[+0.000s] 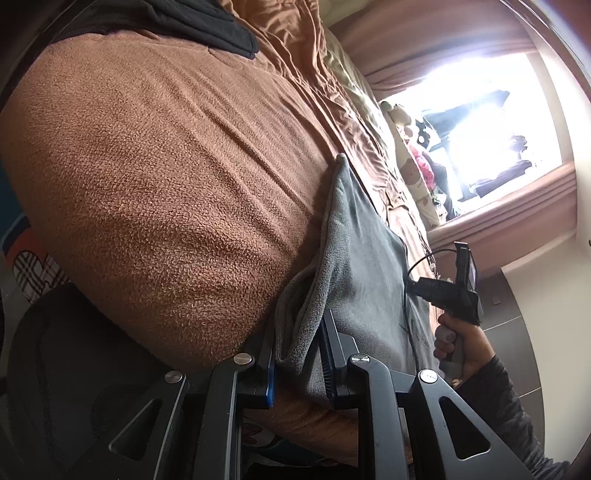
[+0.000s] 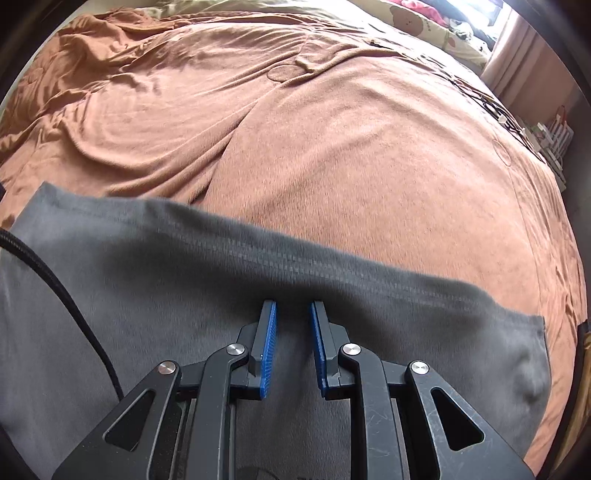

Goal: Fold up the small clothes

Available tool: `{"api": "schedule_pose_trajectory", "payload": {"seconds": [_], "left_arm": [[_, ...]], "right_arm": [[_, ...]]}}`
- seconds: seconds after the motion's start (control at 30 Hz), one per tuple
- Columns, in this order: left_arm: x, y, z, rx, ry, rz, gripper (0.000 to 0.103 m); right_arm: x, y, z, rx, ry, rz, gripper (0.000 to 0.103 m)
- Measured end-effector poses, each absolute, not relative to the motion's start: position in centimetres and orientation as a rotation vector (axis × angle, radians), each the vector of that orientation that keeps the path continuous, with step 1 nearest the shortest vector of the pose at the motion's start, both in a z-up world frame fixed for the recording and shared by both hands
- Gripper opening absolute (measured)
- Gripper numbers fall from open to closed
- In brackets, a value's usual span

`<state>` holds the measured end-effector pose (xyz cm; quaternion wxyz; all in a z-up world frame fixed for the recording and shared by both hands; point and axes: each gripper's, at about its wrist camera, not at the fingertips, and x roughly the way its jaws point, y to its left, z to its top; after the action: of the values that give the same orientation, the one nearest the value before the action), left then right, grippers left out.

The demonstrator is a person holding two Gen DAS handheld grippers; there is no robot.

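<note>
The left tool (image 1: 299,354) pinches the grey garment's (image 1: 354,236) bunched edge; the right tool (image 2: 293,325), jaws slightly parted, grips nothing above it on the bed (image 2: 332,147).

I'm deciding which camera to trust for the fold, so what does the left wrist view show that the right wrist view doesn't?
Only the left wrist view: the left gripper clamping a bunched edge of the grey garment, a black cloth, the window, and the person's right hand.

Only the right wrist view: the right gripper, nothing visibly pinched, and the garment's stitched hem.

Both: garment and brown blanket.
</note>
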<state>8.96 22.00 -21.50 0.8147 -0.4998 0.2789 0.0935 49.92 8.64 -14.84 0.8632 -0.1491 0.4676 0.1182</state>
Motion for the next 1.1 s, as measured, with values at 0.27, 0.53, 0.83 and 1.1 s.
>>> {"api": "schedule_pose_trajectory", "payload": {"seconds": [0.27, 0.53, 0.83, 1.1], "left_arm": [[9.4, 22.7, -22.3, -1.113, 0.597, 0.157, 0.007], [9.0, 23.1, -22.6, -1.142, 0.578, 0.124, 0.006], [8.0, 23.5, -22.6, -1.216, 0.553, 0.073, 0.006], [8.0, 23.3, -19.9, -1.243, 0.506, 0.007, 0.006]], "right_arm": [[48.1, 8.2, -14.8, -0.290, 1.055, 0.276, 0.015], [42.3, 5.9, -14.1, -0.233, 1.071, 0.348, 0.015], [36.2, 3.7, -14.8, -0.209, 1.126, 0.432, 0.015], [31.0, 1.3, -15.1, -0.132, 1.134, 0.493, 0.015]]}}
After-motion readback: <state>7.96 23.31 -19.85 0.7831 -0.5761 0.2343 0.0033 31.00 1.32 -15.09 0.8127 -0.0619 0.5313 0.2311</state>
